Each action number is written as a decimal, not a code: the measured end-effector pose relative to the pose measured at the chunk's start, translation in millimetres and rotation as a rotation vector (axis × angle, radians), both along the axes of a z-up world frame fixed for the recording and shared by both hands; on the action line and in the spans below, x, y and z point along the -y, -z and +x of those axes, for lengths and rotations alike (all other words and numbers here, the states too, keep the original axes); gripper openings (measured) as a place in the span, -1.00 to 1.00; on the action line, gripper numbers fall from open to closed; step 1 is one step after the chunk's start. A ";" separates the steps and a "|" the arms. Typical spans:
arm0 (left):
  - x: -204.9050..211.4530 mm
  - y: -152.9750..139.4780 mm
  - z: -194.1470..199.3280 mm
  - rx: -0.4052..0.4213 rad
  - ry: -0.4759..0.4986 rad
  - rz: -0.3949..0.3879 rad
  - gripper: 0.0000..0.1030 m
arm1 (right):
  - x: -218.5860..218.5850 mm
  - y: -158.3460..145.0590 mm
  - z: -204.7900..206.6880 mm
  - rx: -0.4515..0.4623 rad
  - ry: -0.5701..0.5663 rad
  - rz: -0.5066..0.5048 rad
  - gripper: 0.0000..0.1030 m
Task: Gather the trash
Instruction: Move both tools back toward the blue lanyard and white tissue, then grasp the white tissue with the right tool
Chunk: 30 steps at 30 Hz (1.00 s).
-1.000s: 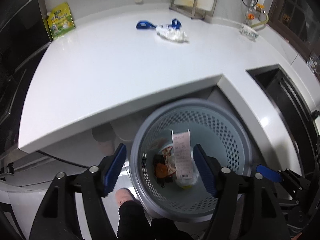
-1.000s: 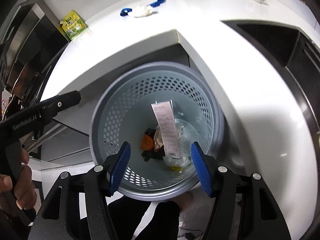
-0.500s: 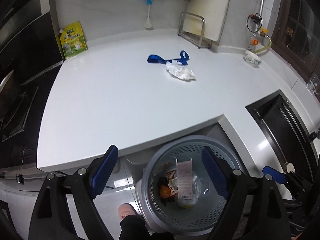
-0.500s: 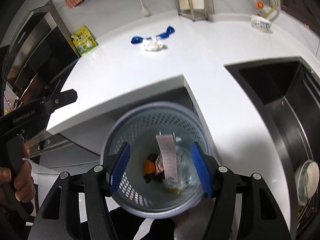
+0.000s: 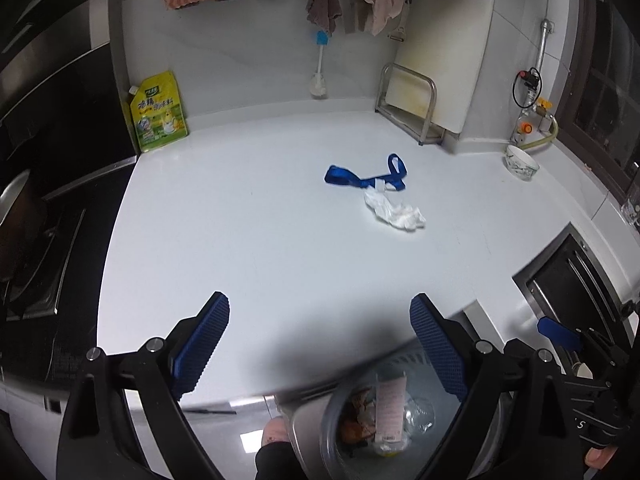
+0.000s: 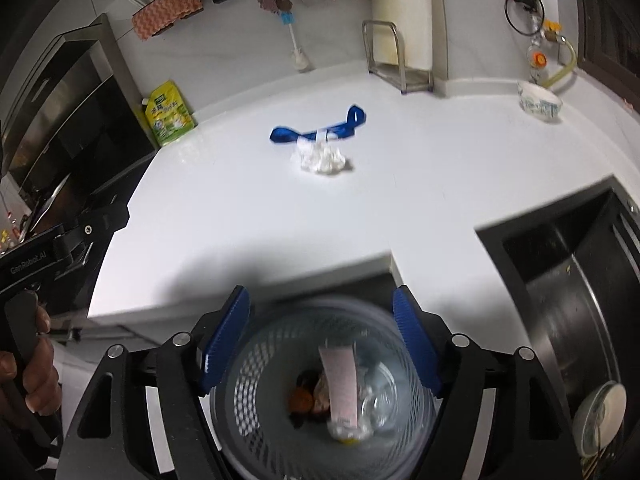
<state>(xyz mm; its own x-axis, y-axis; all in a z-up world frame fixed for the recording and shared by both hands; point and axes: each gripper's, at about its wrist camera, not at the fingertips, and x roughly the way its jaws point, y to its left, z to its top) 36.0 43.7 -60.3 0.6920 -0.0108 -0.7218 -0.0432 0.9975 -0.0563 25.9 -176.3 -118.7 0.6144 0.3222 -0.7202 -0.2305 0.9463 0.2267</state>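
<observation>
A crumpled white tissue lies on the white counter, touching a blue strap; both also show in the right wrist view, tissue and strap. A grey perforated trash basket stands below the counter edge, holding a receipt, an orange scrap and clear plastic; it also shows in the left wrist view. My left gripper is open and empty above the counter's front edge. My right gripper is open and empty above the basket.
A yellow pouch leans at the back left beside a black stove. A metal rack with a cutting board, a bowl and a dark sink are at the right. A brush stands at the wall.
Both grippers have risen and tilted up from the basket toward the counter. The basket has slid to the bottom of both views; tissue and strap appear nearer and more central.
</observation>
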 end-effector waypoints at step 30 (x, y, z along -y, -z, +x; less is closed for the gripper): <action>-59.2 56.4 203.7 -0.098 0.209 -0.005 0.76 | -95.9 48.9 217.5 -0.009 0.107 -0.106 0.40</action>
<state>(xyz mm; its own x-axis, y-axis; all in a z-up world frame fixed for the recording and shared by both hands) 239.7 103.0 -116.8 0.6011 -0.1504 -0.7849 0.1587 0.9850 -0.0673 243.4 -80.3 -167.6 0.6344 0.1770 -0.7525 -0.1257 0.9841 0.1255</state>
